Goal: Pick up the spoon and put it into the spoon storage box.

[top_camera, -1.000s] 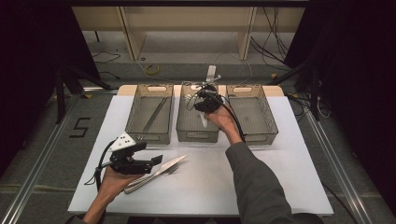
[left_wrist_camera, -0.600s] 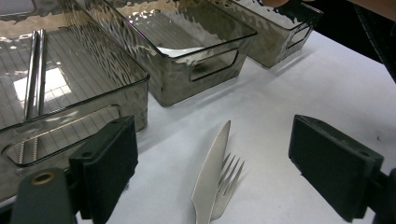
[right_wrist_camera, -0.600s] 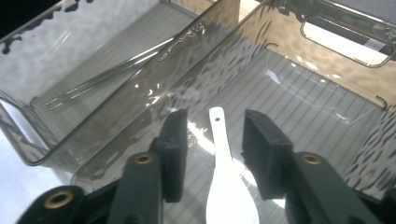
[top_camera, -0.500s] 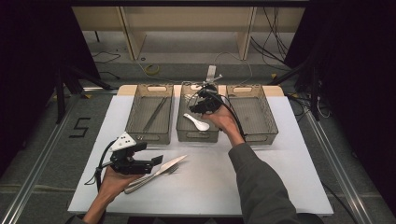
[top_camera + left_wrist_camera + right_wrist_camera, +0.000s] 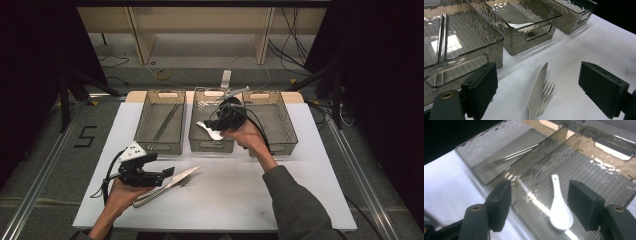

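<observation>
High view: right gripper point(image 5: 216, 121) at frame centre, over the middle bin point(image 5: 212, 145); white spoon point(image 5: 210, 131) lies inside the bin, free of the gripper. Left gripper point(image 5: 167, 172) at lower left, beside a knife point(image 5: 172, 181) and fork point(image 5: 186, 181) on the white table point(image 5: 300, 170).

Left gripper view: jaws wide apart, nothing held; knife point(image 5: 537, 91) overlapping fork point(image 5: 545, 96) at lower centre, between the jaws.

Right gripper view: jaws have just been opening, now wide, empty; spoon point(image 5: 559, 207) on the bin floor point(image 5: 586, 172), lower centre right.
</observation>
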